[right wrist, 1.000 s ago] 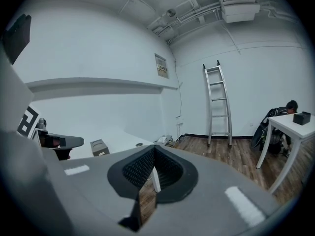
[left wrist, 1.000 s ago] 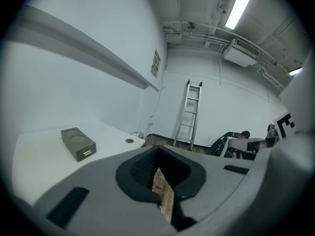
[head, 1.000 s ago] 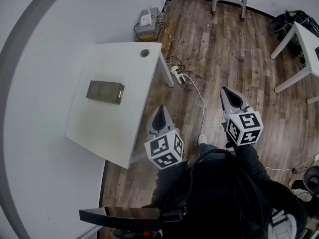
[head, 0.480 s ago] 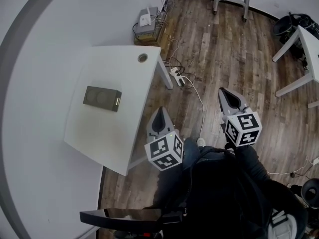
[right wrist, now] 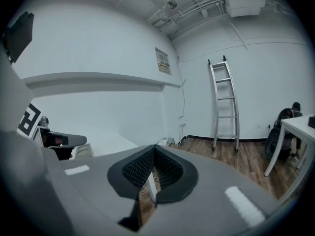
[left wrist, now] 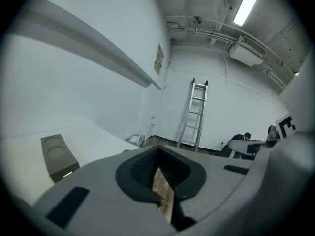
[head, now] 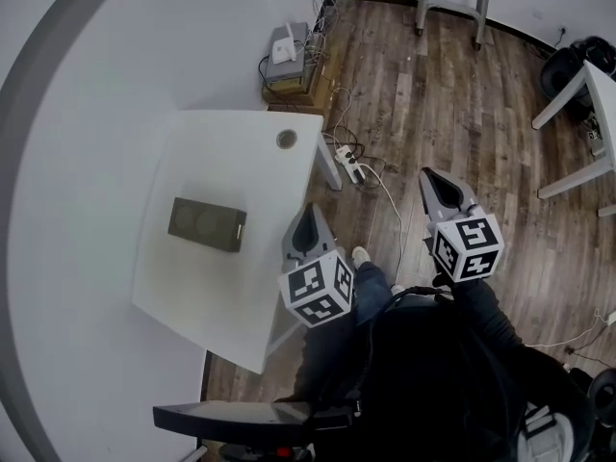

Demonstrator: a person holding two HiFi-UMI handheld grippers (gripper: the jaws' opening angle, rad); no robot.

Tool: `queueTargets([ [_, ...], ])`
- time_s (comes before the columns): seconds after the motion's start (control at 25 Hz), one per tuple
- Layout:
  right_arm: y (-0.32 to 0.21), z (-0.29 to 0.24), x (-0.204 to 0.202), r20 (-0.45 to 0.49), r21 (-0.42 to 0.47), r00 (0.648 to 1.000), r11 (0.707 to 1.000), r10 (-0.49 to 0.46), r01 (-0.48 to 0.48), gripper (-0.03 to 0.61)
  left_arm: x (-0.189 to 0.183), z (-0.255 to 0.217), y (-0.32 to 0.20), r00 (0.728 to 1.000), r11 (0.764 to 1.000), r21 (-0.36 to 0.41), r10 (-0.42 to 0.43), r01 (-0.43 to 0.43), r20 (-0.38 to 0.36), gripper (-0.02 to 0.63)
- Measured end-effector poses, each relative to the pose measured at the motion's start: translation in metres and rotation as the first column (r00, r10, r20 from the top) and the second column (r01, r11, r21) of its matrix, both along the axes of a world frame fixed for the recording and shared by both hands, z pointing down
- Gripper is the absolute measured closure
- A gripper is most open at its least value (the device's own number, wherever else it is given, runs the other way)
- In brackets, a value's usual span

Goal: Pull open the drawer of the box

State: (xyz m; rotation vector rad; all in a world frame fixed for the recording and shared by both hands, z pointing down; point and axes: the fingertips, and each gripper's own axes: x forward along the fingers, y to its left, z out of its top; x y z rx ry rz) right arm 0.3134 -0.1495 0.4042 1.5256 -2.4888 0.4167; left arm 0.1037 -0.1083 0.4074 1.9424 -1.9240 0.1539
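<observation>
On the smooth white bench (head: 241, 162), the box (head: 207, 224) sits lower in the head view than a second ago, nearer the person (head: 433, 373): a squat olive-grey block with two round recesses on top. Left gripper (head: 308, 212) and right gripper (head: 438, 183), grey shells with ribbed black pads (left wrist: 142, 168), hang apart from it, jaws closed together on nothing.

"Does the drawer front show on the olive-grey rectangular box (head: 206, 224)?"

"Only a pale fleck on its right end, too small to tell whether it's a handle."

"What about the picture's edges?"

"The white table with slanted legs (head: 602, 89) is cut off at the right. The dark flat-topped shape (head: 241, 417) at the bottom is partly hidden by the person, so I can't tell what it is. The small framed wall sign (right wrist: 163, 60) has print too small to read."
</observation>
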Motion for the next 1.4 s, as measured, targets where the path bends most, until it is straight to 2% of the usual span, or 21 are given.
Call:
queueTargets([
  [0.16, -0.037, -0.008, -0.020, -0.010, 0.018, 1.000, 1.000, -0.015, 0.015, 0.583, -0.015, -0.005, -0.038, 1.000, 1.000, 0.010, 0.000, 0.000, 0.001, 0.617],
  [0.4, -0.074, 0.001, -0.052, -0.027, 0.001, 0.998, 0.999, -0.052, 0.053, 0.583, -0.048, 0.007, -0.065, 0.999, 0.999, -0.010, -0.039, 0.039, -0.012, 0.617],
  [0.64, -0.105, 0.002, -0.123, -0.021, 0.005, 0.986, 0.986, -0.168, 0.168, 0.583, -0.109, 0.010, -0.072, 0.988, 0.988, -0.020, -0.153, 0.152, -0.011, 0.617],
  [0.84, -0.115, 0.000, -0.189, -0.025, 0.006, 0.954, 0.954, -0.300, 0.300, 0.583, -0.162, 0.008, -0.062, 0.963, 0.962, -0.023, -0.271, 0.271, -0.004, 0.617],
  [1.04, -0.112, -0.003, -0.241, -0.032, -0.003, 0.893, 0.893, -0.450, 0.450, 0.583, -0.198, 0.010, -0.033, 0.905, 0.905, -0.048, -0.424, 0.424, -0.009, 0.617],
  [1.2, -0.103, 0.003, -0.279, -0.034, -0.016, 0.827, 0.827, -0.562, 0.561, 0.583, -0.220, 0.013, -0.003, 0.843, 0.842, -0.053, -0.538, 0.537, -0.010, 0.617],
  [1.28, -0.096, 0.004, -0.303, -0.037, -0.017, 0.776, 0.777, -0.630, 0.629, 0.583, -0.231, 0.014, 0.014, 0.797, 0.796, -0.052, -0.604, 0.603, -0.013, 0.617],
  [1.4, -0.083, 0.006, -0.343, -0.045, -0.026, 0.667, 0.668, -0.744, 0.744, 0.583, -0.247, 0.016, 0.042, 0.698, 0.698, -0.061, -0.716, 0.714, -0.026, 0.617],
])
